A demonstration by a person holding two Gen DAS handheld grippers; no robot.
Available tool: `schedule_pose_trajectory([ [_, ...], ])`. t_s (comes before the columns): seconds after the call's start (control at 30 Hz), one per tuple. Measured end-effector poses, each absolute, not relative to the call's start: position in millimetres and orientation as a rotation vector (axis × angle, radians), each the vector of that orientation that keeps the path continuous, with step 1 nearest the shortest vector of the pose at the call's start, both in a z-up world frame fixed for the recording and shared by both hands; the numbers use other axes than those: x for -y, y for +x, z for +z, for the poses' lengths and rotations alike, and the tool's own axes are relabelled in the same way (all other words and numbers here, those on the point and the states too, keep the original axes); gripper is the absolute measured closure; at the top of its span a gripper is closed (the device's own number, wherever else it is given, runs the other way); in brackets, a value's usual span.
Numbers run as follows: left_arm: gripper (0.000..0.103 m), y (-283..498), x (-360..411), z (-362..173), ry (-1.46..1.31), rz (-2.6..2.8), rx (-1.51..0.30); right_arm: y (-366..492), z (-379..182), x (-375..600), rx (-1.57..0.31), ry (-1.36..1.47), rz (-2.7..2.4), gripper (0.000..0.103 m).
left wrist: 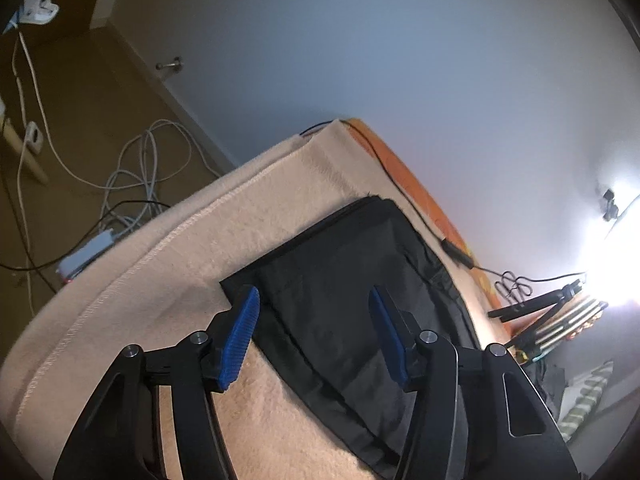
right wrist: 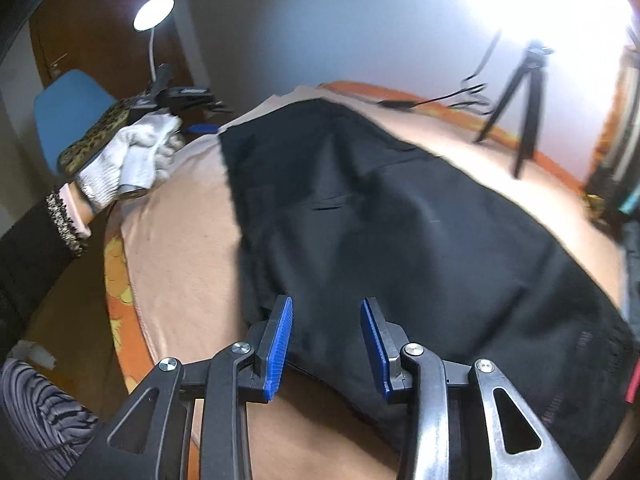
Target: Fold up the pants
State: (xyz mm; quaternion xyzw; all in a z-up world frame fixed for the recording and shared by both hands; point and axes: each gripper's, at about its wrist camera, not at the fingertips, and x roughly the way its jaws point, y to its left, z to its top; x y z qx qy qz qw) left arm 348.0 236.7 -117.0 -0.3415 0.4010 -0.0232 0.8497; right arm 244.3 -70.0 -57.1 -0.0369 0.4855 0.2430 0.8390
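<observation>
Black pants (left wrist: pixel 344 280) lie flat on a beige blanket (left wrist: pixel 168 272), apparently folded lengthwise. In the right wrist view the pants (right wrist: pixel 400 220) stretch across the blanket (right wrist: pixel 188 240). My left gripper (left wrist: pixel 314 328) is open and empty, held over the pants' near hem corner. My right gripper (right wrist: pixel 326 328) is open and empty, hovering over the pants' near edge. The left gripper also shows in the right wrist view (right wrist: pixel 188 98) at the far left, held by a white-gloved hand (right wrist: pixel 132 156).
White cables (left wrist: pixel 148 160) and a power strip (left wrist: pixel 88 256) lie on the brown floor beyond the blanket's edge. A black cable (left wrist: pixel 452 248) runs along the orange sheet (left wrist: pixel 420 188). A tripod (right wrist: pixel 520 96) stands at the far side. A desk lamp (right wrist: pixel 154 12) and blue chair (right wrist: pixel 68 116) stand at left.
</observation>
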Motion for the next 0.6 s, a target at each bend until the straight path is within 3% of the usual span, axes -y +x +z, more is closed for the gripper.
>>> schedule_pose_trajectory([
  [0.23, 0.048, 358.0, -228.4, -119.1, -0.655, -0.019, -0.844, 251.6, -90.9, 44.6, -1.102, -0.074, 0.57, 0.065],
  [0.27, 0.06, 358.4, -227.8, -118.8, -0.649, -0.011, -0.84, 251.5, -93.7, 45.3, -1.107, -0.074, 0.567, 0.065],
  [0.3, 0.087, 359.5, -227.5, -119.5, -0.646, -0.004, -0.84, 252.4, -95.9, 46.1, -1.11, -0.072, 0.565, 0.065],
  [0.33, 0.096, 360.8, -226.9, -121.3, -0.649, -0.001, -0.845, 252.9, -95.8, 46.6, -1.103, -0.068, 0.564, 0.066],
  [0.5, 0.097, 357.9, -220.9, -121.2, -0.622, 0.003, -0.813, 251.6, -92.7, 47.6, -1.103, -0.05, 0.57, 0.064],
  [0.53, 0.097, 358.0, -220.6, -120.9, -0.628, 0.0, -0.812, 250.9, -92.1, 46.5, -1.101, -0.052, 0.577, 0.061],
  [0.6, 0.097, 357.8, -221.0, -121.0, -0.632, -0.005, -0.813, 249.5, -90.7, 43.7, -1.092, -0.063, 0.589, 0.045],
])
